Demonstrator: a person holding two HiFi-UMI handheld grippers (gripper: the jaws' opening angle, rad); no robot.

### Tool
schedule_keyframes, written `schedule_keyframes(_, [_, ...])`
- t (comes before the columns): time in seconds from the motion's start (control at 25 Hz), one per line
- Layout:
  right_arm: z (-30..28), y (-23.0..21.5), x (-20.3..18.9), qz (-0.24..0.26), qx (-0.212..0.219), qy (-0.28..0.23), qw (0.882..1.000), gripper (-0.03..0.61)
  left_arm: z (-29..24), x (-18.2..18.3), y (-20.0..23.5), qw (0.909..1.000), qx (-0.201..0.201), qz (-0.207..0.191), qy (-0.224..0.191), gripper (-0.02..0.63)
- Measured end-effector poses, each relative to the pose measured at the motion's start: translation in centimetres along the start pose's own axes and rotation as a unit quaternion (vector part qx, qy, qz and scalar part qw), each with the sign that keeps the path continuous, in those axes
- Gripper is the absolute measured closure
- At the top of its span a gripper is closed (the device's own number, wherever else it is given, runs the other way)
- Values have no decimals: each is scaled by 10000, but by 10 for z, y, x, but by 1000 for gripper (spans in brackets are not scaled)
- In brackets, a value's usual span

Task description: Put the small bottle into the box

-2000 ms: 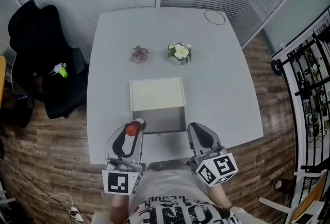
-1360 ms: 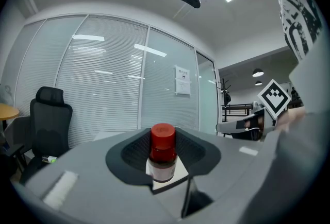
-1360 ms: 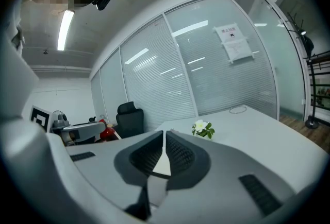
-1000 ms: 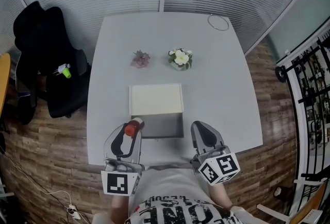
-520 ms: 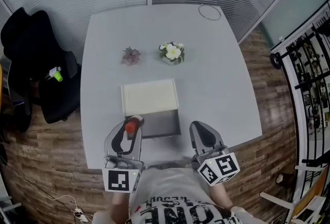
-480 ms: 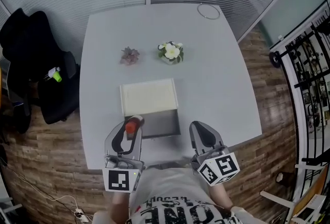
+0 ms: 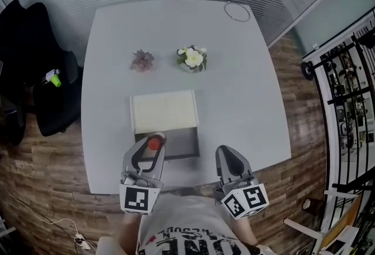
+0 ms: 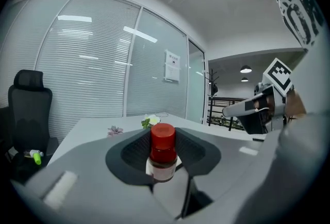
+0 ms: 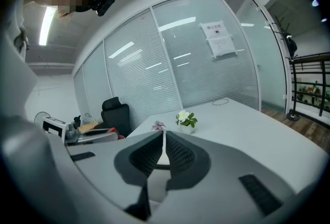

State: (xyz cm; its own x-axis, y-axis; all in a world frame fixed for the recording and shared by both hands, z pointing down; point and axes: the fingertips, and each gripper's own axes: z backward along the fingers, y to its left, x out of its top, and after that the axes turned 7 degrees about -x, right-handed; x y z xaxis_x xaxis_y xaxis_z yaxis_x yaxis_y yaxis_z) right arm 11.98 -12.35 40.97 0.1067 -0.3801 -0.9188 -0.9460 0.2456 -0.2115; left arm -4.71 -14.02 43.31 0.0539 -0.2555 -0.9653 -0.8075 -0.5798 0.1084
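In the head view the small bottle, red-capped, stands upright between the jaws of my left gripper, which is shut on it. It hangs over the left part of the box's grey open compartment. The box's cream lid lies just beyond. The left gripper view shows the bottle pinched between the dark pads of the left gripper. My right gripper sits at the table's near edge, right of the box, jaws together and empty, as the right gripper view shows of the right gripper.
A white flower pot and a small pink plant stand beyond the box on the white table. A cable ring lies at the far right corner. A black chair stands left, a metal railing right.
My left gripper has moved forward and down with the bottle, from beside the box's near left corner to over its open compartment. The right gripper has barely shifted.
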Motion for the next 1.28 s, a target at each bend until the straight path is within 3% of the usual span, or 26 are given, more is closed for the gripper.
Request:
schedule_keyframes(0.48, [-8, 12, -13, 21, 103, 228, 9997, 552, -15, -39, 1, 9991, -212, -279, 239, 466])
schedule_keyframes(0.84, [-18, 25, -21, 11, 271, 347, 9990, 552, -23, -66, 1, 9980, -222, -255, 529, 466])
schedule_keyframes(1.28, [-26, 19, -25, -34, 188, 418, 9989, 552, -32, -92, 1, 9955, -315, -386, 806, 466])
